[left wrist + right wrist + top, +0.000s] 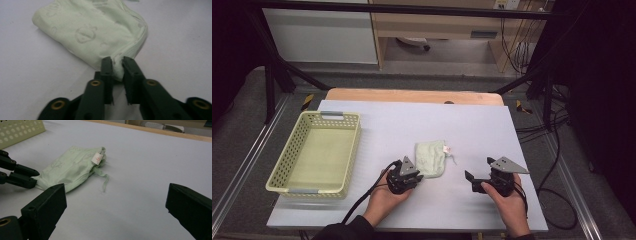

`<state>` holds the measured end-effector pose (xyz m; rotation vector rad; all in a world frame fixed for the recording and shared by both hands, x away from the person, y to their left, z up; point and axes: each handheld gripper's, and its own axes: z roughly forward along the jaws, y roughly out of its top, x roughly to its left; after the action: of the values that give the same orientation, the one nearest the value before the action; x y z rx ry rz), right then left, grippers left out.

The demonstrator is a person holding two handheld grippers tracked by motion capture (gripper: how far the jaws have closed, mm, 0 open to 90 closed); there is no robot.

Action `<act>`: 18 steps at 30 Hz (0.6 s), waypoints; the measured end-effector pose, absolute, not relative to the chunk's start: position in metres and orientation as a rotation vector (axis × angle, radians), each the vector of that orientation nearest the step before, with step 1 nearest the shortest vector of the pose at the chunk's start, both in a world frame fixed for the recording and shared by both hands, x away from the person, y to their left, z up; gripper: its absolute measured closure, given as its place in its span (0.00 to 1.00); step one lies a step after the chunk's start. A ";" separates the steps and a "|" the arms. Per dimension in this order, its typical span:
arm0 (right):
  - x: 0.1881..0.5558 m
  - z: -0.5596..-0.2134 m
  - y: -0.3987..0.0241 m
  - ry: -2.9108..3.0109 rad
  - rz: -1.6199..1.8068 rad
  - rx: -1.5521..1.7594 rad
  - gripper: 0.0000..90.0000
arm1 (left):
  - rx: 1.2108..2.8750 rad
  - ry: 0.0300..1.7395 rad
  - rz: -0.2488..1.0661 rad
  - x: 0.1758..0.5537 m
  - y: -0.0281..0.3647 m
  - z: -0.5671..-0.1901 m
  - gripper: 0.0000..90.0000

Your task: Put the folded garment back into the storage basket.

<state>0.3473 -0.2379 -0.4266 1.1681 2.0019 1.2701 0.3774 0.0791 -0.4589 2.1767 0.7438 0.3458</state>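
a grey table (362,220) seen from above, with a person's 2 hands coming in from the 6 o'clock edge, each holding a black 2-jaw gripper. a small pale green cloth pouch (431,158) lies flat near the middle of the table, its long axis running roughly 12 to 6 o'clock, tilted a little so the far end leans toward 1 o'clock, where a white label (97,158) and a thin drawstring (103,180) trail off. the left gripper (416,176) sits at the pouch's near corner, about 7 o'clock from the pouch's middle; in the left gripper view its jaws are pinched on the hemmed corner of the pouch (117,68), with a fold of fabric squeezed between the pads, and the rest of the pouch spreading away toward 11 o'clock. the right gripper (469,180) rests on the table apart from the pouch, at about 4 o'clock from it, jaws standing wide and holding nothing; in the right gripper view the pouch lies ahead toward 11 o'clock. the left hand is clearly the nearer one and already has the cloth. a pale yellow perforated basket (349,150) stands well to the left, at about 9 o'clock from the pouch, so a carry there would likely sweep leftward across the table.
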 end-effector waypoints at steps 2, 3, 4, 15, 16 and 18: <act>0.347 -0.427 -0.236 2.010 1.264 1.161 0.04 | 2.170 0.758 0.316 0.380 0.081 -0.458 0.94; 0.347 -0.427 -0.235 2.013 1.265 1.155 0.04 | 2.171 0.766 0.303 0.380 0.082 -0.458 0.96; 0.347 -0.427 -0.234 2.015 1.269 1.153 0.04 | 2.173 0.774 0.297 0.380 0.083 -0.457 0.96; 0.344 -0.425 -0.226 2.038 1.275 1.122 0.04 | 2.207 0.776 0.242 0.357 0.106 -0.453 0.97; 0.343 -0.424 -0.224 2.045 1.272 1.117 0.04 | 2.213 0.771 0.240 0.354 0.109 -0.453 0.97; 0.342 -0.424 -0.220 2.066 1.264 1.095 0.04 | 2.212 0.770 0.221 0.347 0.115 -0.452 0.97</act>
<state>0.3424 -0.2199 -0.4245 1.0954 2.0655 1.2643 0.3473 0.1153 -0.4521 2.2124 0.7698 0.2210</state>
